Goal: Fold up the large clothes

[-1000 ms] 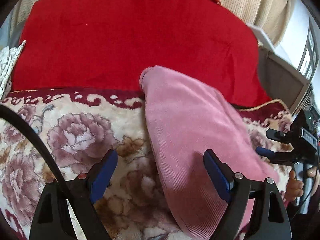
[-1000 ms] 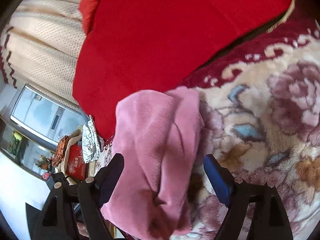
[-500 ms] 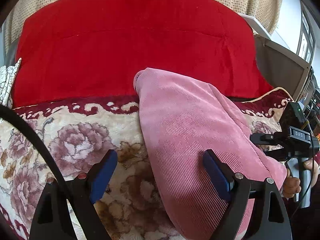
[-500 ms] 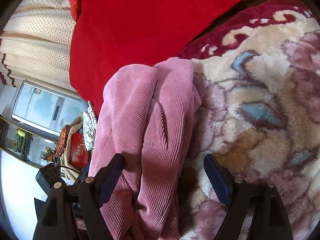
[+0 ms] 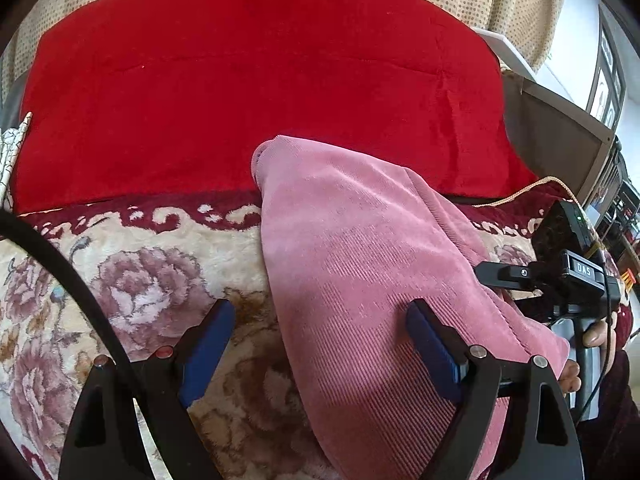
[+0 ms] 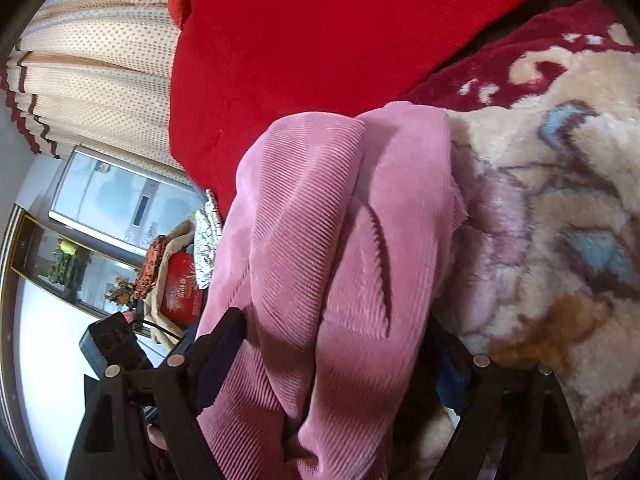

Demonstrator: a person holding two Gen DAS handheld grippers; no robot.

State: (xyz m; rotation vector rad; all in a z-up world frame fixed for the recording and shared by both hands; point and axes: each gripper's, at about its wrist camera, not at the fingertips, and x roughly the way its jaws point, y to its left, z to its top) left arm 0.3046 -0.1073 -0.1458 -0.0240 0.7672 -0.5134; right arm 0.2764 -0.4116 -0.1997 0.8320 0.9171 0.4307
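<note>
Both our grippers — left [image 5: 320,344], right [image 6: 332,364] — stand with jaws apart over the folded pink corduroy garment [image 5: 360,264] on the floral blanket [image 5: 132,280].

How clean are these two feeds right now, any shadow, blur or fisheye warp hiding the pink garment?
Left wrist: sharp and evenly lit; the pink garment darkens with shadow near the left gripper; fisheye bends the red blanket, corners black. Right wrist: garment ribs crisp, deep shadow hides the right gripper pad beside the floral blanket; window side is overexposed.
</note>
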